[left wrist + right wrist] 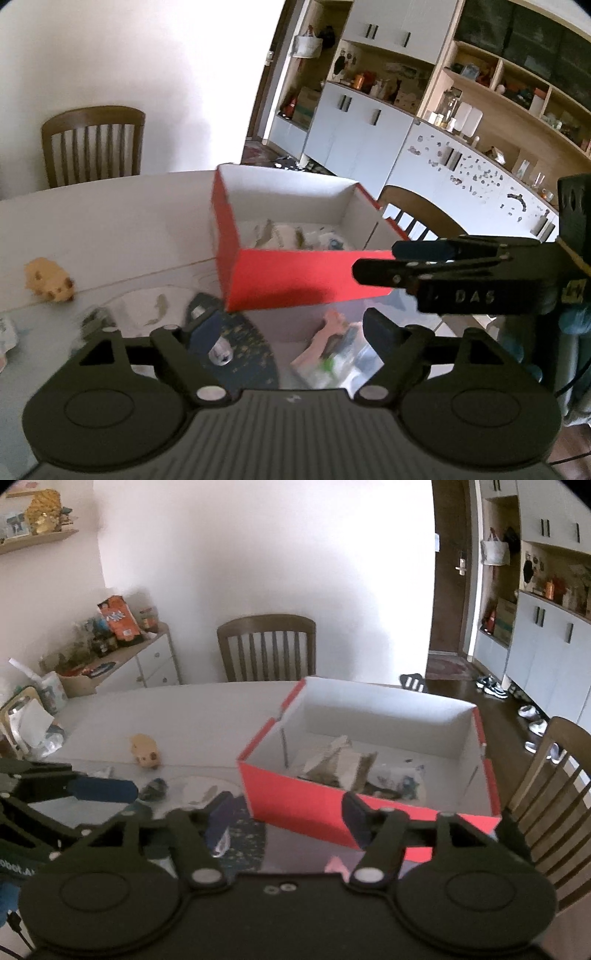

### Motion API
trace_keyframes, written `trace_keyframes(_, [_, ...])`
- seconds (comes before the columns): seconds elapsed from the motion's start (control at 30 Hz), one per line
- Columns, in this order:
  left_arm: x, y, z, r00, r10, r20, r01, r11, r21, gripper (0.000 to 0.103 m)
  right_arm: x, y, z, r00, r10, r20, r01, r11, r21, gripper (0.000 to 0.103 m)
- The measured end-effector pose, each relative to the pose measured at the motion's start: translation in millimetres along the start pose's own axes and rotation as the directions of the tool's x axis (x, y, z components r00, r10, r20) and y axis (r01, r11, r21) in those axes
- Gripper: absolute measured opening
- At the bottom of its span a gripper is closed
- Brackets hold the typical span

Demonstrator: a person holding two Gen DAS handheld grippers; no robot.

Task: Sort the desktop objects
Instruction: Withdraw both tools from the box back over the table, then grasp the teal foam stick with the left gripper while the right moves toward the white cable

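Box point(325, 805): red outside, white inside, stood open on the table point(177, 716), crumpled wrappers inside.
Toy point(146, 755): tan, lay left of box, apart.
Left gripper point(284, 325): jaws apart, gripping nothing.
Right gripper point(288, 812): jaws apart, empty, beside box's near wall.
Chair point(266, 646): behind table.

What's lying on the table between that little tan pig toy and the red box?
In the right wrist view, a small dark crumpled item and something pale and flat lie between the pig toy and the red box; blur hides what they are.
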State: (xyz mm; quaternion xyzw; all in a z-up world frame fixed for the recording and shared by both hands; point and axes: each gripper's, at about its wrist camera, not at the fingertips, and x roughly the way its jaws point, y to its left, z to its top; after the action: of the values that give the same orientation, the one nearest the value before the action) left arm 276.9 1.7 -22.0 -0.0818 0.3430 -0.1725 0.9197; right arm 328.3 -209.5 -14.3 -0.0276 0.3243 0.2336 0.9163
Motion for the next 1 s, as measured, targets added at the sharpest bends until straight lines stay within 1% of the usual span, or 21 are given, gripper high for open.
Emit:
trace_keyframes(0.2, [-24.5, 24.5, -20.6, 1.0, 0.009, 0.007, -0.009, 1.0, -0.028, 0.093, 4.1, 26.5, -6.3, 1.0, -0.001, -0.002, 0.001, 1.0, -0.02, 0.072])
trace_keyframes(0.23, [-27.5, 28.7, -23.8, 1.0, 0.012, 0.004, -0.012, 0.999, -0.033, 0.101, 5.1, 29.5, -7.2, 1.0, -0.001, 0.0, 0.001, 1.0, -0.025, 0.074])
trace_keyframes(0.27, [-31.4, 33.0, -28.0, 1.0, 0.012, 0.008, -0.011, 0.999, -0.037, 0.103, 6.0, 34.2, -8.5, 1.0, -0.001, 0.002, 0.001, 1.0, -0.029, 0.075])
trace_keyframes(0.3, [-34.3, 35.9, -30.1, 1.0, 0.015, 0.013, -0.014, 0.999, -0.038, 0.103, 7.3, 38.1, -9.1, 1.0, 0.0, 0.005, 0.0, 1.0, -0.032, 0.075])
trace_keyframes(0.37, [-38.9, 40.9, -35.0, 1.0, 0.029, 0.013, -0.028, 0.999, -0.037, 0.103, 10.5, 47.1, -11.5, 1.0, 0.003, 0.012, -0.002, 0.999, -0.037, 0.08])
trace_keyframes(0.43, [-44.4, 46.9, -42.4, 0.999, 0.039, 0.017, -0.038, 0.999, -0.037, 0.103, 14.3, 55.5, -14.8, 1.0, 0.001, 0.013, -0.001, 0.999, -0.046, 0.081])
trace_keyframes(0.67, [-59.5, 68.4, -71.4, 0.997, 0.072, 0.008, -0.071, 0.997, -0.038, 0.103, 37.0, 80.9, -25.1, 1.0, -0.01, 0.003, 0.01, 0.996, -0.084, 0.082])
trace_keyframes(1.0, [-71.8, 84.3, -100.2, 0.991, 0.13, 0.023, -0.128, 0.99, -0.053, 0.103, 58.1, 92.0, -39.7, 0.999, -0.034, -0.006, 0.034, 0.995, -0.099, 0.082])
